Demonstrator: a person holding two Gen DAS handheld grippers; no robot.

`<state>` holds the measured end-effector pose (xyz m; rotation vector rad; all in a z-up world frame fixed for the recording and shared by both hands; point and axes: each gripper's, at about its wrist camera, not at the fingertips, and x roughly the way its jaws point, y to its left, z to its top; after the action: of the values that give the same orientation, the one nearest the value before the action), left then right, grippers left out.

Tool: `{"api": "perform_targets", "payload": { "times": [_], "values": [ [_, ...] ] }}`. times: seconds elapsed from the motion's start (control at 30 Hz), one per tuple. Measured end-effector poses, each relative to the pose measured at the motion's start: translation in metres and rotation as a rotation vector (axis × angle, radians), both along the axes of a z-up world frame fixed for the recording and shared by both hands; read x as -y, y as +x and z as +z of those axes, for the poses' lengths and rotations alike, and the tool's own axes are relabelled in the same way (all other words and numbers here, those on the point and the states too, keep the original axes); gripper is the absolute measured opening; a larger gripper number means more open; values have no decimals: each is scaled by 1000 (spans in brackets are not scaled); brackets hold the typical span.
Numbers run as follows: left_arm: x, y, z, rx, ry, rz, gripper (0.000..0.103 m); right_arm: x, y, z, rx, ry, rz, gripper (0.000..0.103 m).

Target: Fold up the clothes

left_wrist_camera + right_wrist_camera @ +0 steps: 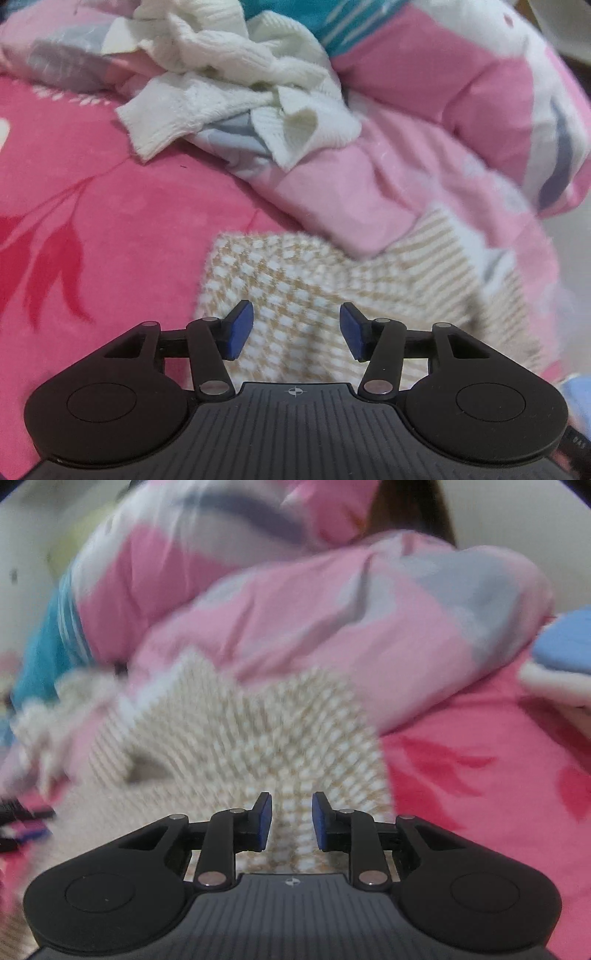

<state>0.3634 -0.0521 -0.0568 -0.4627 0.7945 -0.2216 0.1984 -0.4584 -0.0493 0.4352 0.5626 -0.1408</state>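
Hovering over the checked beige knit [295,295], left gripper [295,330] has its jaws spread wide with nothing between the blue pads [240,330]. The knit lies flat on the pink floral bedsheet [92,206], its far edge tucked under the pink patchwork duvet [388,184].

Right gripper [291,821] is low on the same knit [258,738], jaws narrowed with a ridge of fabric bunched in the gap. Cannot tell if the pads actually bite it, since the view is motion-blurred.

My read: the narrow right jaw suits pinching an edge or a crease, and the wide left is set to straddle fabric.

A crumpled white ribbed garment [236,85] sits unfolded further back, against the duvet. Fold stage of the checked piece isn't settled by these views.
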Motion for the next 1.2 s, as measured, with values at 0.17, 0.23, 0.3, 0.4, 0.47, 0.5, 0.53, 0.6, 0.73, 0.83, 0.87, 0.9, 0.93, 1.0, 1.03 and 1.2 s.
{"api": "perform_targets", "payload": {
  "times": [0.17,0.23,0.3,0.4,0.47,0.5,0.53,0.6,0.73,0.83,0.87,0.9,0.93,1.0,1.03,1.2],
  "values": [
    [-26,-62,52,82,-21,-49,53,21,-87,68,101,-8,-29,25],
    [-39,-95,74,116,-40,-66,53,27,-132,98,144,-18,-46,25],
    [-52,-131,92,137,-48,-83,54,32,-184,130,192,-19,-62,26],
    [-67,-184,111,155,-45,-123,55,33,-248,163,234,-21,-58,26],
    [-75,-218,118,165,-37,-159,57,27,-289,180,242,-31,-33,26],
    [-78,-230,119,170,-28,-180,58,21,-308,185,239,-38,-15,26],
    [-80,-242,117,171,-15,-197,58,15,-323,186,230,-44,6,27],
    [-81,-268,111,172,15,-235,58,-2,-341,180,201,-46,48,28],
    [-71,-308,85,176,100,-320,59,-46,-356,144,105,-52,125,28],
    [-55,-327,58,159,181,-387,59,-79,-347,105,19,-100,147,28],
    [-47,-333,48,160,219,-406,59,-90,-343,91,-10,-118,153,28],
    [-40,-339,39,167,259,-425,59,-101,-339,78,-38,-136,159,28],
    [-33,-344,31,171,295,-441,59,-112,-335,65,-67,-154,165,28],
    [-22,-353,12,168,355,-463,59,-133,-327,38,-125,-190,176,28],
    [-18,-356,2,159,384,-472,59,-144,-323,25,-153,-208,182,28],
    [-15,-375,-28,195,466,-486,61,-176,-338,-15,-226,-370,222,28]
  ]
}}
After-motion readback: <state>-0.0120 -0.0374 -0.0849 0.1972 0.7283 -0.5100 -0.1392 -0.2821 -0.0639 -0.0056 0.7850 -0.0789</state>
